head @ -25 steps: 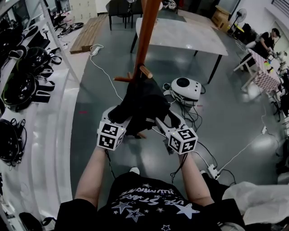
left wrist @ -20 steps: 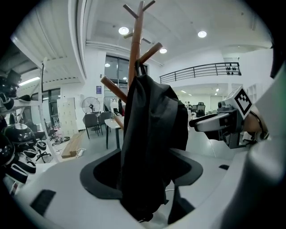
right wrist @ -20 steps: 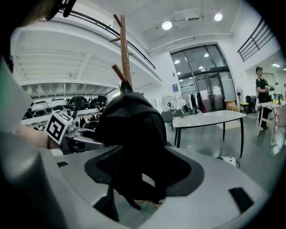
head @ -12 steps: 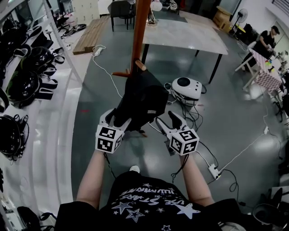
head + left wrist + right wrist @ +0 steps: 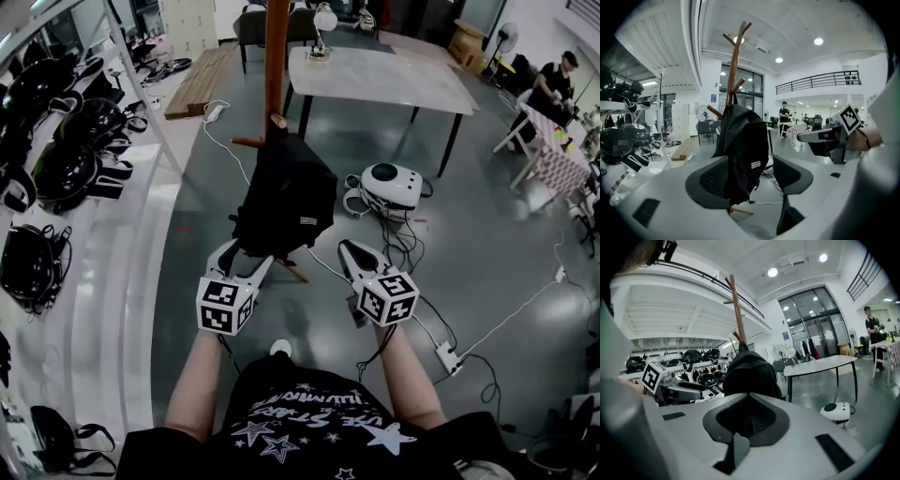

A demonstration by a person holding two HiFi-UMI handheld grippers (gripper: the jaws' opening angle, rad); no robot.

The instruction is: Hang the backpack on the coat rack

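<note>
**Backpack.** The black backpack point(image 5: 286, 202) hangs on the wooden coat rack point(image 5: 275, 56). Its top is caught at a low peg point(image 5: 278, 121) on the pole, and its body hangs down in front of the pole. A small pale label point(image 5: 305, 222) shows on its lower right side.

**Left hand-held gripper.** Your left hand-held gripper point(image 5: 242, 261) is set wide, with the jaws well apart.
- In the head view, its tips sit at the backpack's lower left corner.
- In the left gripper view, the bottom of the backpack point(image 5: 743, 145) stands in the gap between the jaws and covers part of the left pad point(image 5: 710, 180).
- Whether fabric and pad touch cannot be told.
- The coat rack point(image 5: 735, 61) rises behind the backpack in that view.

**Right hand-held gripper.** Your right hand-held gripper point(image 5: 359, 255) has its jaws brought together, with nothing between them.
- In the head view, it is held to the right of the backpack's lower edge, near it but apart from it.
- In the right gripper view, the backpack point(image 5: 750, 369) and the coat rack point(image 5: 736, 305) lie beyond the closed jaws.

**Surroundings.** A white round device point(image 5: 389, 183) sits on the floor point(image 5: 487, 234) to the right of the coat rack, with cables point(image 5: 405, 246) trailing beside it. Dark helmets point(image 5: 66, 159) line the shelving on your left.
</note>
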